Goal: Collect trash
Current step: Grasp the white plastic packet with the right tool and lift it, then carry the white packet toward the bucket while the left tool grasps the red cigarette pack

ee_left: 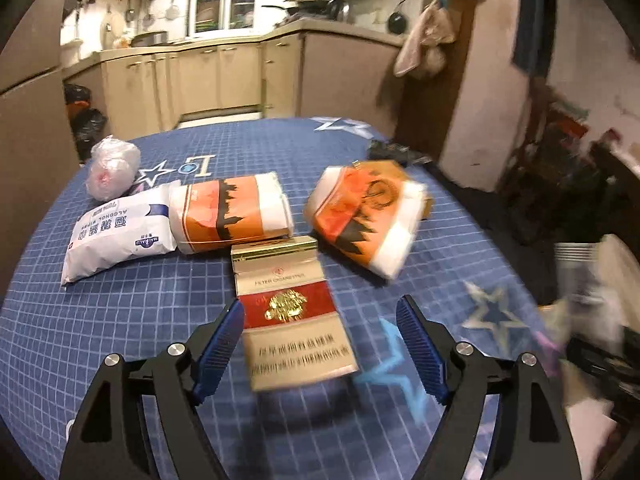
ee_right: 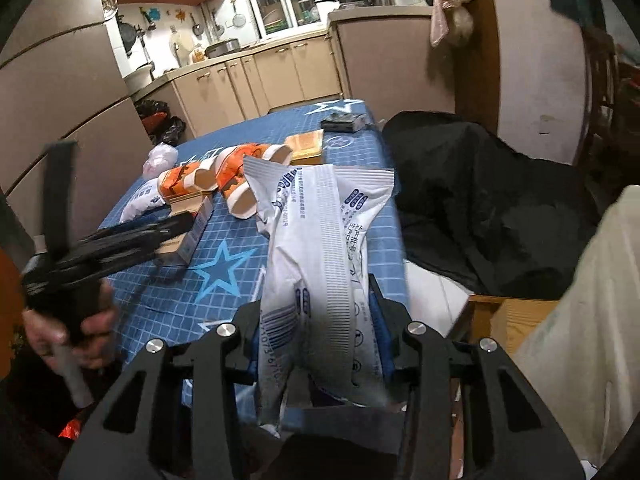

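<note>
A red, gold and cream cigarette pack (ee_left: 288, 320) lies flat on the blue checked tablecloth (ee_left: 120, 340). My left gripper (ee_left: 320, 304) stands open around it, with the blue pads (ee_left: 224, 344) on either side and not pressing. Behind it lie two orange tissue packs (ee_left: 232, 212) (ee_left: 364, 216), a white alcohol wipes pack (ee_left: 116, 232) and a crumpled clear plastic bag (ee_left: 114, 166). My right gripper (ee_right: 316, 292) is shut on a long white wipes packet (ee_right: 316, 240), held above the table's right edge. In the right wrist view a hand (ee_right: 68, 320) holds the left gripper (ee_right: 176, 226) at the cigarette pack (ee_right: 188, 236).
A dark small box (ee_right: 342, 122) and a flat tan box (ee_right: 306, 144) sit near the table's far end. A black cloth or bag (ee_right: 480, 200) is draped right of the table, with a pale bag (ee_right: 580, 320) nearer. Kitchen cabinets (ee_left: 200, 76) stand beyond.
</note>
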Demonstrator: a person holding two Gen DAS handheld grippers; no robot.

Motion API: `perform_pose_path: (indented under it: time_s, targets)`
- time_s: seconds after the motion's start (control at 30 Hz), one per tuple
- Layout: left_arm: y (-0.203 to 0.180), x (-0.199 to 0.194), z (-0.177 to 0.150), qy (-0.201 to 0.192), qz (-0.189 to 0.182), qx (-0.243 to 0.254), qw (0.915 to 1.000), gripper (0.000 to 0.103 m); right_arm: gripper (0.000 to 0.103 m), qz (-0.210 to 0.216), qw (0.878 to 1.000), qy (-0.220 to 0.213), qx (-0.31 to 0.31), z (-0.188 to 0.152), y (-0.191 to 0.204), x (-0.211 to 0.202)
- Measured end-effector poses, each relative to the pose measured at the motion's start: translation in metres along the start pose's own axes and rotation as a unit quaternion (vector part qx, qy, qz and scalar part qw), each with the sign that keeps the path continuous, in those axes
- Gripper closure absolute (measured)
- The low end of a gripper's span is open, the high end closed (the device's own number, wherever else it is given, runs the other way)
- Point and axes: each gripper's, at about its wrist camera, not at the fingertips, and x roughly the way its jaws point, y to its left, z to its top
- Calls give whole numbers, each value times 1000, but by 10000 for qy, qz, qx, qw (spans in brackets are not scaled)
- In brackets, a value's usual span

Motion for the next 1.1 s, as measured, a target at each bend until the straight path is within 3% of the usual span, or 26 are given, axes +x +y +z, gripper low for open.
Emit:
perform_pose_path:
  time_s: [0.13, 0.3, 0.53, 0.8, 1.1]
  targets:
    - [-6, 12, 1, -1, 443, 58, 9990, 25, 63, 18, 10000, -86, 31, -2, -3, -7]
    - [2, 12, -7, 74, 398, -76, 9992, 42, 63, 124, 9998, -128, 44, -5, 2, -6]
    - [17, -10, -16, 80, 366, -112, 9992, 45, 63, 296, 9993, -217, -5, -6, 13, -9]
    - [19, -68, -29, -295, 806, 25, 9963, 46, 63, 485, 9984, -234, -152, -6, 33, -8]
    - [13, -103, -25, -560, 1203, 73, 9911, 46, 63, 386, 9971, -438, -483, -10, 57, -27]
